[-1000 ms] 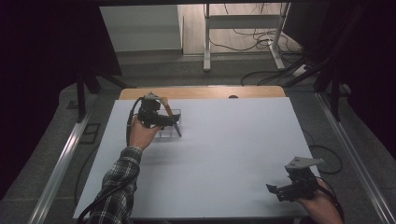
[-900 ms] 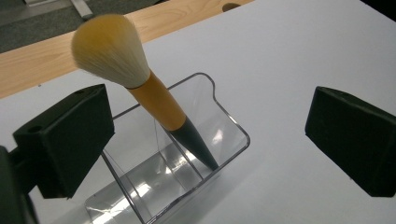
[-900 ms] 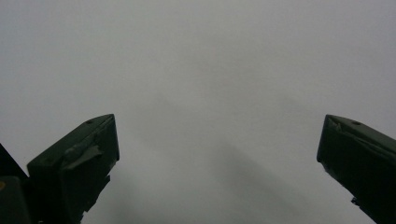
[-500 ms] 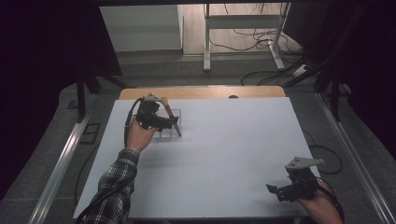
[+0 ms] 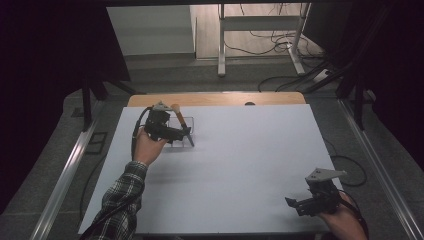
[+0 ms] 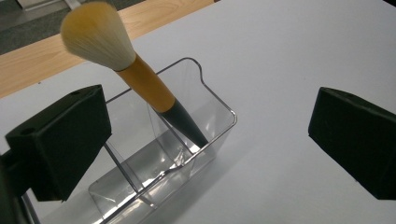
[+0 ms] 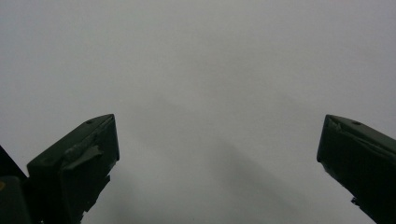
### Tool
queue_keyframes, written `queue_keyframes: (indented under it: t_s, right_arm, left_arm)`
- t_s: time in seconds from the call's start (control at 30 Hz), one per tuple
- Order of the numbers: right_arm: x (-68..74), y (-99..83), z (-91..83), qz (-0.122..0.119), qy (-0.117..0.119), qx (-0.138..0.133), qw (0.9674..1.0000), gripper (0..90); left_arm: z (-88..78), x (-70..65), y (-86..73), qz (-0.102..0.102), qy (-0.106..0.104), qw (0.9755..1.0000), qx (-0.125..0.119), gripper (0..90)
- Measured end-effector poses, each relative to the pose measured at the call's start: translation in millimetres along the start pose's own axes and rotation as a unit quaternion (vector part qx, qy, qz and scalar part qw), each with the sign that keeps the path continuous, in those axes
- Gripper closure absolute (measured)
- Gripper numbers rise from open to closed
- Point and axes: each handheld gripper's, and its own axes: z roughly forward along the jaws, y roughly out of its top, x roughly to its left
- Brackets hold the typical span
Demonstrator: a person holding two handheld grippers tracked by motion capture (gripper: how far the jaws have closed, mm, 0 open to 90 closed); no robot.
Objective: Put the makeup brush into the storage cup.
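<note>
At the far left of the white table [image 5: 240, 165], close to the strip of bare wood [image 5: 215, 98] along its far edge, a clear plastic organiser [image 6: 187, 140] stands with a makeup brush [image 6: 135, 74] leaning in it. No brand, label or writing can be read on the organiser, the brush or either gripper. The brush rests tilted in the end compartment, its dark tapered handle tip down in the corner, its orange ferrule rising above the rim and its pale, fluffy bristle head uppermost, leaning toward the wooden edge. Thin clear dividers split the organiser into compartments; the ones beside the brush look bare. The left gripper [image 5: 177, 134], held by a hand [image 5: 146, 147] with a plaid sleeve [image 5: 120, 200] behind it, hovers just at the organiser. In the left gripper view its black jaws stand wide apart, one overlapping the near left part of the organiser and the other out over bare table, with the brush between them but farther off; they grip nothing, and whether the left jaw touches the plastic cannot be told. The right gripper [image 5: 295, 205] sits well apart at the near right corner of the table, its jaws likewise spread wide over plain white surface, holding nothing. Cables [image 5: 280, 35] lie on the floor beyond the table, near a metal frame [image 5: 260, 25].
</note>
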Motion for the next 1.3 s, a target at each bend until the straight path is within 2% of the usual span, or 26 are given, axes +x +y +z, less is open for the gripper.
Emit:
queue_keyframes:
  t_s: [0.47, 0.67, 1.07, 1.3]
  right_arm:
    - [0.2, 0.0, -0.2, 0.001, -0.003, -0.001, 1.0, 0.0]
    - [0.4, 0.2, -0.3, 0.001, -0.005, -0.002, 1.0, 0.0]
    - [1.0, 0.3, 0.1, -0.003, -0.005, 0.0, 1.0, 0.0]
    - [1.1, 0.2, -0.4, -0.003, -0.004, -0.001, 1.0, 0.0]
  left_arm:
    - [-9.1, -7.3, -8.0, -0.002, -0.015, 0.9999, -0.006, 0.0]
    - [-10.4, -11.2, -13.0, 0.004, -0.017, 0.9998, -0.005, 0.0]
    - [-10.7, -20.5, -22.1, 0.018, -0.015, 0.9997, 0.005, 0.0]
    - [-10.6, -23.7, -29.4, 0.016, -0.02, 0.9996, 0.009, 0.0]
